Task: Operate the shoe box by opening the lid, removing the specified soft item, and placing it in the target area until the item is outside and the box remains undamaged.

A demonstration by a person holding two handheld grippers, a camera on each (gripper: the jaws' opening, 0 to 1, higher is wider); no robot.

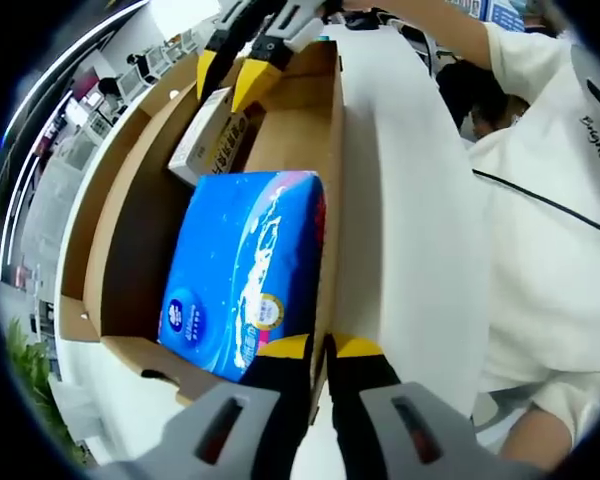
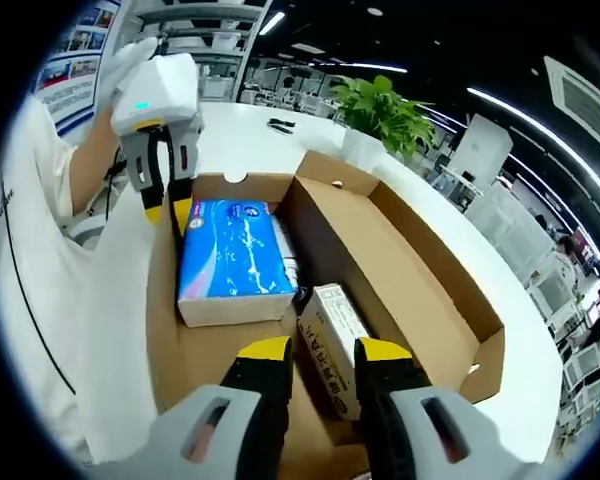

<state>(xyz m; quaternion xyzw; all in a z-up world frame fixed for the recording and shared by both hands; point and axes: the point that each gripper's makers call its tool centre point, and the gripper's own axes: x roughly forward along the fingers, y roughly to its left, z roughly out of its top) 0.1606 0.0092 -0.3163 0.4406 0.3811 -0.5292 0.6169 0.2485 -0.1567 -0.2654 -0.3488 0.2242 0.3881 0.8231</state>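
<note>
The cardboard shoe box [image 2: 230, 185] lies on a white table with its lid [image 2: 410, 280] folded flat open. Inside lies a blue soft tissue pack [image 2: 230, 260], also seen in the left gripper view [image 1: 240, 270], with a small white and yellow carton [image 2: 325, 330] beside it. My left gripper [image 1: 321, 348] is shut on the box's side wall [image 1: 330, 150], its inner finger against the tissue pack; the right gripper view shows that gripper [image 2: 168, 213] at the box's far corner. My right gripper [image 2: 325, 350] is open inside the box, straddling the small carton's [image 1: 215, 135] end.
The white table [image 2: 310, 140] curves around the box, with a potted plant [image 2: 380, 110] behind it. A person in a white shirt [image 1: 550, 230] stands close along the box's side. Office desks fill the background.
</note>
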